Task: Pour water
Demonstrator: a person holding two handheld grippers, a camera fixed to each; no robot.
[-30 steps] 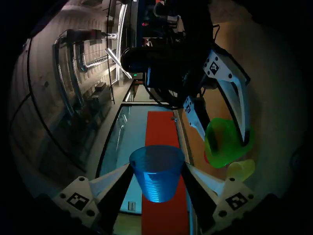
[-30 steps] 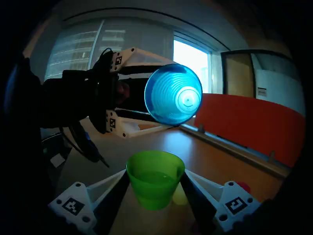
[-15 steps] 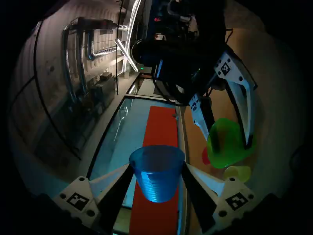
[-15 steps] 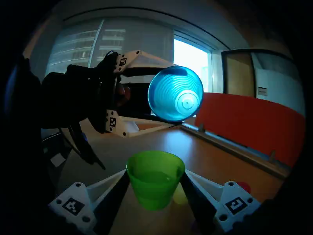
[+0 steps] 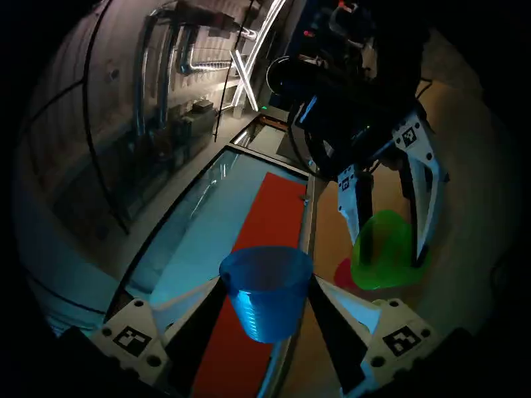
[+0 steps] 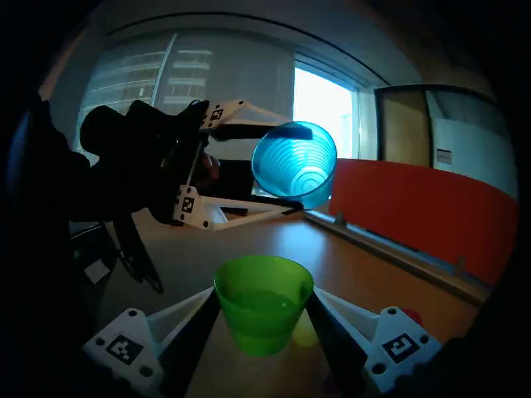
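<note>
Currently, the left gripper (image 5: 266, 286) clamps the light, thin-walled blue cup (image 6: 294, 164) mid-wall, tipped on its side above the desk (image 6: 369, 266), while the right gripper (image 6: 263, 295) clamps the upright, water-bearing green cup (image 5: 383, 251) likewise; excess squeeze would likely buckle either wall.

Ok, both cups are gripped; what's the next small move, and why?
Probably roll the left gripper until the blue cup stands upright. In the right gripper view it hangs tipped far over above the table with no water visible inside, while the green cup in the right gripper holds water, so nothing seems left to pour.
</note>
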